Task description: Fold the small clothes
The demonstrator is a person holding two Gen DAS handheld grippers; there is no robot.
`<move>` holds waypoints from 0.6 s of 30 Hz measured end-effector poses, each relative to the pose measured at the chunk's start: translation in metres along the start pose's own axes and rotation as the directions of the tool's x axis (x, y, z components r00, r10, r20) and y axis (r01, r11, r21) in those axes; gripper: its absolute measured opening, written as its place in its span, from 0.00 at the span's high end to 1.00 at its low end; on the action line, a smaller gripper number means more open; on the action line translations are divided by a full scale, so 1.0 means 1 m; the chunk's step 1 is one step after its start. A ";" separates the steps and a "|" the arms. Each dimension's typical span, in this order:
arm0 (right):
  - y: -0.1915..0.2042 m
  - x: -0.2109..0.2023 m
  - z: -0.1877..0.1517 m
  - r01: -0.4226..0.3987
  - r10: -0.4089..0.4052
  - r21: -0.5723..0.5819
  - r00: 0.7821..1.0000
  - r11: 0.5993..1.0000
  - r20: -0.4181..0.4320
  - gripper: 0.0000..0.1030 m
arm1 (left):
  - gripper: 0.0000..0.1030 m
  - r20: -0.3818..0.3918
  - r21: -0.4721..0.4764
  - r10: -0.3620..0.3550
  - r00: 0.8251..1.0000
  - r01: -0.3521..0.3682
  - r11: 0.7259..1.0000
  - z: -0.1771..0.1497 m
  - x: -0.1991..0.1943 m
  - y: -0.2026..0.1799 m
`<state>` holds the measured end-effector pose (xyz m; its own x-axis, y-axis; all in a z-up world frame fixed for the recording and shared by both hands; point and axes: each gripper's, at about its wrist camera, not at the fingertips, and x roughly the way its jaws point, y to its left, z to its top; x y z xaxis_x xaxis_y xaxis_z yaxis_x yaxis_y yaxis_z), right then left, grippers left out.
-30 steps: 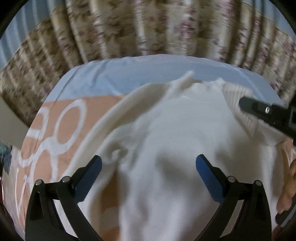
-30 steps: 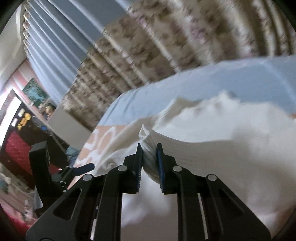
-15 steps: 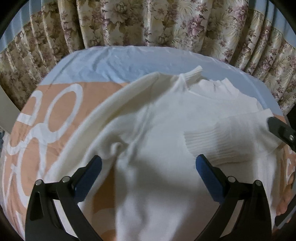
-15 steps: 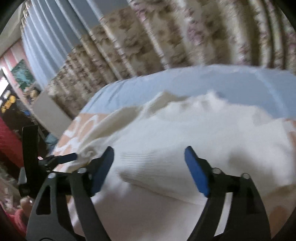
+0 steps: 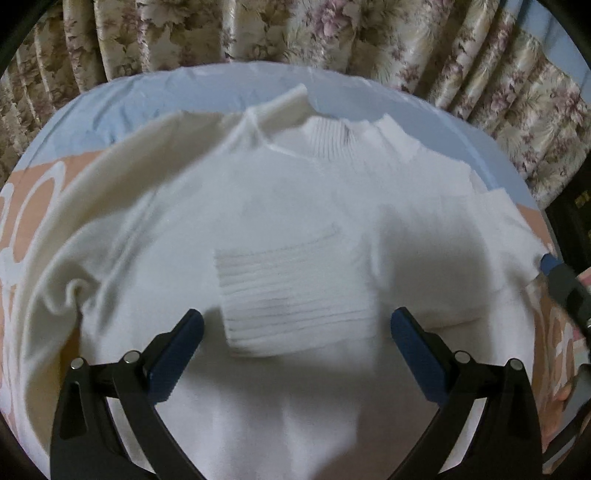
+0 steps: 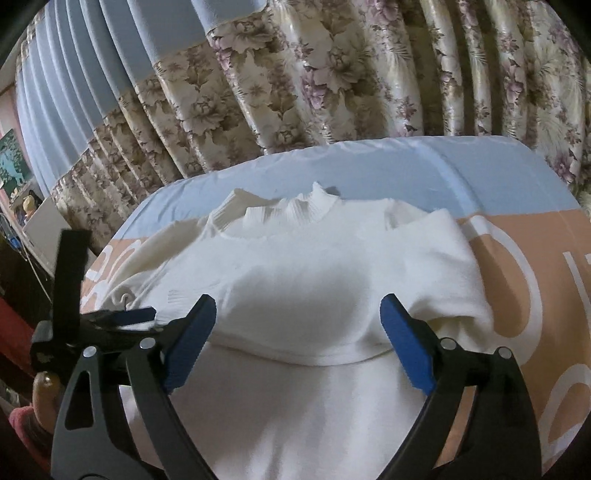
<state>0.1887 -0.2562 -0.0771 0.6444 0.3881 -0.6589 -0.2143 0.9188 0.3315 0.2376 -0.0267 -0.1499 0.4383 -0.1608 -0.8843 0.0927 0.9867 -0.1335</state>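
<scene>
Sweater, cream-white knit, lies spread on a bed covered in a sheet of pale blue and peach with white ring shapes, its ribbed collar pointing away from both sets of fingers toward a floral curtain. Beyond the left gripper's left finger, one sleeve trails loose and rumpled toward the bed's edge. Left gripper hovers over the garment's middle, its blue-padded fingers spread wide with nothing between them but the cloth below. Just ahead of these fingers, and between them, rests the ribbed cuff of the other sleeve, folded across the chest. Far beyond the right finger, at the sweater's right side, a blurred blue tip of the right gripper shows in the left wrist view.

From the right wrist view, the right gripper sits low over the folded sleeve, its jaws opening, fingers apart and free of the knit; the sleeve's folded edge runs across the gap just ahead of them. Left of its left finger, the other gripper and part of a hand appear.
</scene>
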 end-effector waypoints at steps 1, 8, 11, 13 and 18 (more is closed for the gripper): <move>-0.001 -0.002 0.000 0.005 -0.005 0.004 1.000 1.000 0.007 0.12 | 0.01 -0.001 0.008 0.011 1.000 -0.011 1.000 -0.001 0.002 -0.002; -0.010 -0.005 -0.001 0.027 -0.027 0.019 0.999 0.999 0.018 0.12 | 0.21 0.025 0.042 0.036 0.999 -0.037 0.998 0.000 0.002 -0.006; -0.012 -0.005 -0.003 0.034 -0.034 0.019 0.999 0.999 0.015 0.12 | 0.33 0.040 0.071 0.063 0.997 -0.065 0.995 0.002 0.001 -0.011; -0.012 -0.005 -0.002 0.039 -0.039 0.018 0.999 0.999 0.012 0.12 | 0.60 0.054 0.083 0.075 0.996 -0.079 0.993 0.001 -0.003 -0.012; -0.015 -0.016 0.002 0.085 -0.084 -0.005 0.996 0.996 0.043 0.12 | 0.75 0.051 0.123 0.038 0.998 -0.044 0.991 0.004 -0.005 -0.017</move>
<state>0.1835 -0.2762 -0.0702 0.6914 0.3058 -0.6545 -0.1629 0.9486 0.2712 0.2378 -0.0425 -0.1416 0.4864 -0.1238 -0.8650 0.1827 0.9824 -0.0379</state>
